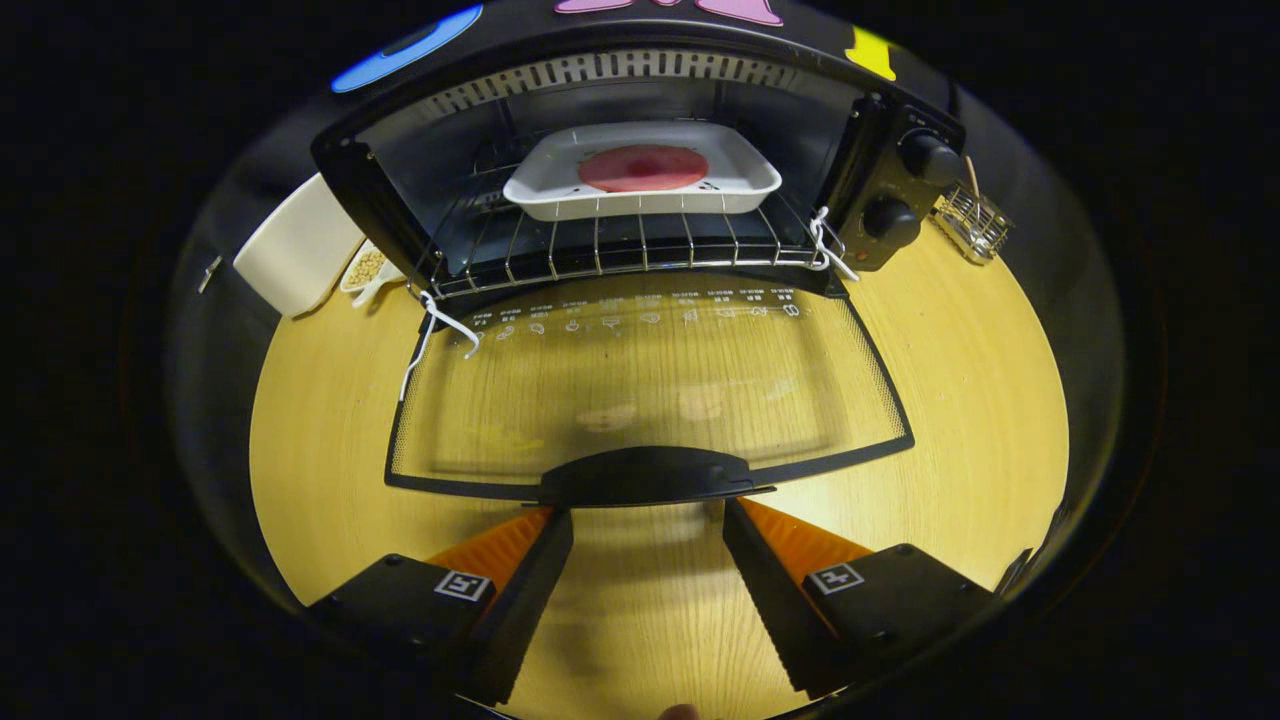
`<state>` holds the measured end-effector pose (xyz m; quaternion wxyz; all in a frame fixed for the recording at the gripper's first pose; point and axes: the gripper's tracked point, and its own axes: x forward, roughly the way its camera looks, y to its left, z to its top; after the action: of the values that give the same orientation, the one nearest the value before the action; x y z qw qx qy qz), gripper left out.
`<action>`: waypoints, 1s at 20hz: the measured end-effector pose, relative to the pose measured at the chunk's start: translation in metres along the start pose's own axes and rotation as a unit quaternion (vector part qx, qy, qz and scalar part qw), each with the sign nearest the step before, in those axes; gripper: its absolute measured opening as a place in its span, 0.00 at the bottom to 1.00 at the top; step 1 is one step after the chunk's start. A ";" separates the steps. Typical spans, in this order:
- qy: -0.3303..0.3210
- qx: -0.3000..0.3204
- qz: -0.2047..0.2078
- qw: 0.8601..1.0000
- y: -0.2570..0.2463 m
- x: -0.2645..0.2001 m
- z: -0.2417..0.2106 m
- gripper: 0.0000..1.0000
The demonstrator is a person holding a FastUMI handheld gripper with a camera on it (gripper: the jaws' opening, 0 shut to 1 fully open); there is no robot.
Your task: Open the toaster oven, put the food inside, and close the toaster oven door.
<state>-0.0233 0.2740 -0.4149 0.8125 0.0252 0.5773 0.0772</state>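
Gripper (648,515) held spread wide, fingertips just short of black door handle (645,475), glass toaster oven door (650,390) laid flat on yellow wooden tabletop (960,400), white rectangular tray (642,172) with round pink food (643,167) set on wire rack (620,250) inside black toaster oven (900,170)

Black gripper (647,510) housings — square coded markers
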 end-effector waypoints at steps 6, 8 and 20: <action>-0.018 0.008 0.018 1.000 0.000 -0.024 0.007 0.99; -0.028 0.011 0.026 0.999 0.001 -0.034 0.012 0.99; -0.146 0.050 0.065 0.986 0.001 -0.099 0.089 0.99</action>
<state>0.0285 0.2641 -0.2928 0.8790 0.1145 0.4527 0.0963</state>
